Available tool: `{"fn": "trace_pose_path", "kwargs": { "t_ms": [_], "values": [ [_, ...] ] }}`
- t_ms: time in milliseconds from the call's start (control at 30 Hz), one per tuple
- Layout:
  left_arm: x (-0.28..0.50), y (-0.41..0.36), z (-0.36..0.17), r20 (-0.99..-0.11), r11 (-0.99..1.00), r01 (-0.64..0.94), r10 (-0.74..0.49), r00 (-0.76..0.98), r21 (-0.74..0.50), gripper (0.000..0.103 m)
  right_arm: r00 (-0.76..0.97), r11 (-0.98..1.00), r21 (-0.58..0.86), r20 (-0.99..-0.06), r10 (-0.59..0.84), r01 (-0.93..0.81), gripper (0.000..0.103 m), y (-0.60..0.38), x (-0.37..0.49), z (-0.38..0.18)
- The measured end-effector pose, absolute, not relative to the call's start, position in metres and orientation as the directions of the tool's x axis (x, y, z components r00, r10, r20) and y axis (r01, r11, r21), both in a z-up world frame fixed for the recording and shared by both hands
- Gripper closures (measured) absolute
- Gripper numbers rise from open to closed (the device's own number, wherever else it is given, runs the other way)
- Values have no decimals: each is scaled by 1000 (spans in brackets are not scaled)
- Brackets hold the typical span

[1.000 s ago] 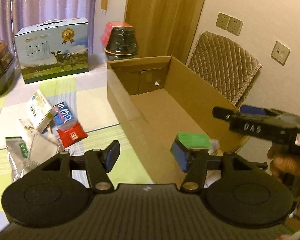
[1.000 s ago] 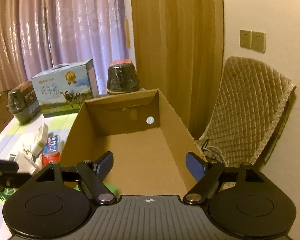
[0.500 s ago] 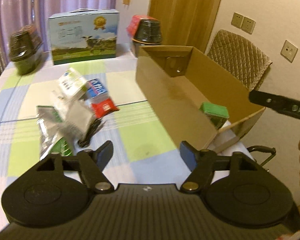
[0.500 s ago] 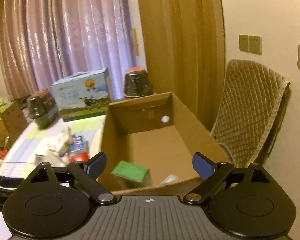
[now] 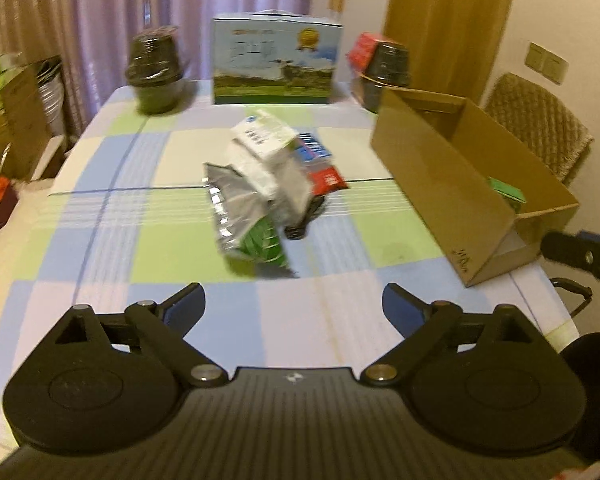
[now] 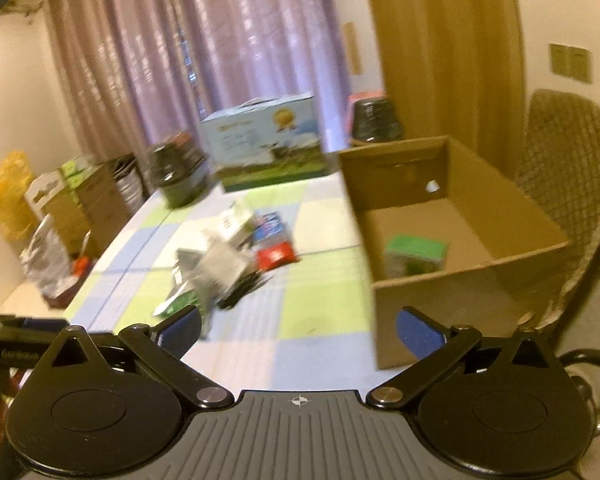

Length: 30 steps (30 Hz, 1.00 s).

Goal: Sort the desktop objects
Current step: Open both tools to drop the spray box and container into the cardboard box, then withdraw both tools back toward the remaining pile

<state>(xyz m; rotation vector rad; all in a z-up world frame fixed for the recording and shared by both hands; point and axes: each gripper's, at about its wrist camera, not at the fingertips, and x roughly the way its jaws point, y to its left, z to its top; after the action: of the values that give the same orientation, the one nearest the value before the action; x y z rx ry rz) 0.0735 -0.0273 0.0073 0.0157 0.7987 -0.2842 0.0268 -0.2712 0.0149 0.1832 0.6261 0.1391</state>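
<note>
Left gripper (image 5: 294,306) — jaws wide apart, nothing between them, held above the near edge of the table (image 5: 100,216). Right gripper (image 6: 298,326) — jaws likewise spread and empty, above the near right corner of the table (image 6: 324,344); one of its dark fingers enters the left wrist view at the right edge.

Cardboard box (image 5: 452,184) — open-topped, along the right edge of the table, its near end at the corner. In the right wrist view the box (image 6: 452,280) holds a green carton (image 6: 416,256) on its floor at the near end, close to the left wall; from the left wrist view only the top of the carton (image 5: 506,192) shows over the wall.

Pile of loose items — mid-table, well apart from the box: a silver-and-green pouch (image 5: 244,220) nearest, a white packet (image 5: 260,140) lying on top behind it, a blue packet (image 5: 312,148) and a red packet (image 5: 326,180) on the right side, and a black item (image 5: 304,220) at the pile's near right edge. The items overlap and touch; motion blur hides finer detail.

Far edge of the table — a milk carton case (image 5: 274,60) at the centre, one dark tub (image 5: 156,72) toward the far left corner, another dark tub (image 5: 384,68) at the far right corner, just behind the box.

A quilted chair (image 5: 540,120) stands beyond the right edge.
</note>
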Motion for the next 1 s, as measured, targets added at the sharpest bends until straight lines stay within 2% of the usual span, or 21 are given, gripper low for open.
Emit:
{"fn": "trace_pose_path", "kwargs": {
  "t_ms": [367,1000],
  "values": [
    [67,9,8,-706,976,196,-207,677,-99,5,769,968,232,-601,219,-94,2,-247,30,8],
    [76,16,-8,-727,971,182,-237,645,-155,5,743,966,245,-630,225,-85,2,-240,38,-8]
  ]
}}
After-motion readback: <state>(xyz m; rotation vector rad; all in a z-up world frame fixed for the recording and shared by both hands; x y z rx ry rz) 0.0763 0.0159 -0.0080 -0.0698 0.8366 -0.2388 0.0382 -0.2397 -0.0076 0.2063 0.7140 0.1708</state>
